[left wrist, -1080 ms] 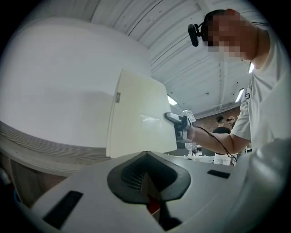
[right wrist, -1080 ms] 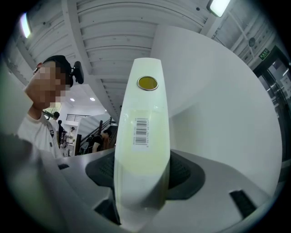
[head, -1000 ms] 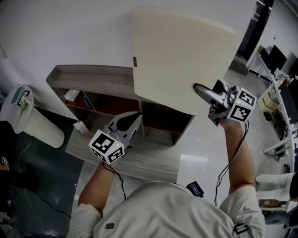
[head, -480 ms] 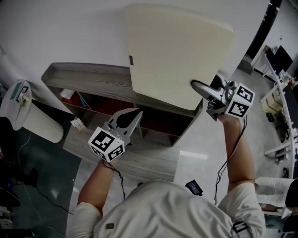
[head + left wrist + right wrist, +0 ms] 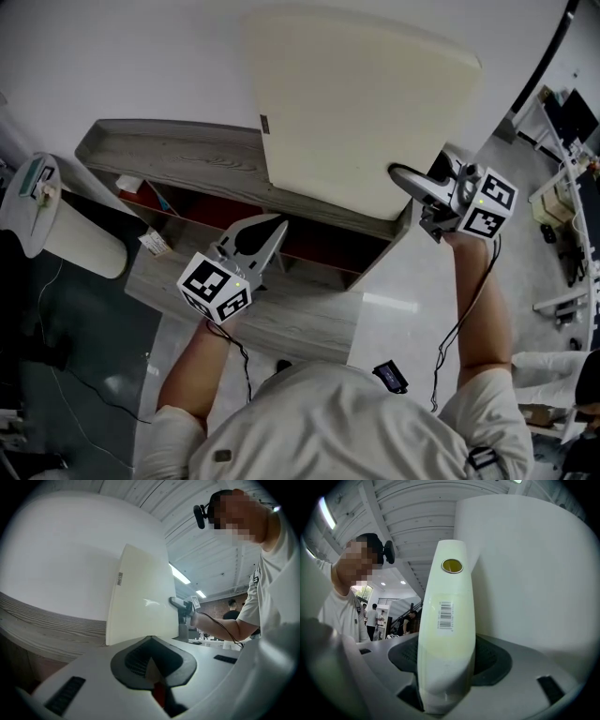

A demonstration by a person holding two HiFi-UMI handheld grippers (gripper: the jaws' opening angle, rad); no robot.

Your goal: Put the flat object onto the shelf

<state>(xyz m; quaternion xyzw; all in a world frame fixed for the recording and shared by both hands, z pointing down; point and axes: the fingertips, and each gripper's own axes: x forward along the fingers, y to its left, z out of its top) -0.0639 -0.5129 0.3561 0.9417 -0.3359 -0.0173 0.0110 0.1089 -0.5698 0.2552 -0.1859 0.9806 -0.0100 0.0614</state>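
Note:
A big cream flat board with rounded corners stands tilted over the right end of the grey wooden shelf. My right gripper is shut on the board's right edge. In the right gripper view the board runs edge-on between the jaws, with a barcode label on it. My left gripper hovers in front of the shelf's middle compartment, below the board's lower left corner, shut and empty. From the left gripper the board shows broadside above the shelf top. Whether its lower edge touches the shelf I cannot tell.
The shelf has red-backed compartments with a white packet inside and a lower ledge in front. A round white stand with a small device sits at left. Desks and chairs crowd the right. White wall lies behind.
The board and my right gripper have come down a little, and the board now covers more of the shelf's right end. My left gripper has shifted only slightly.

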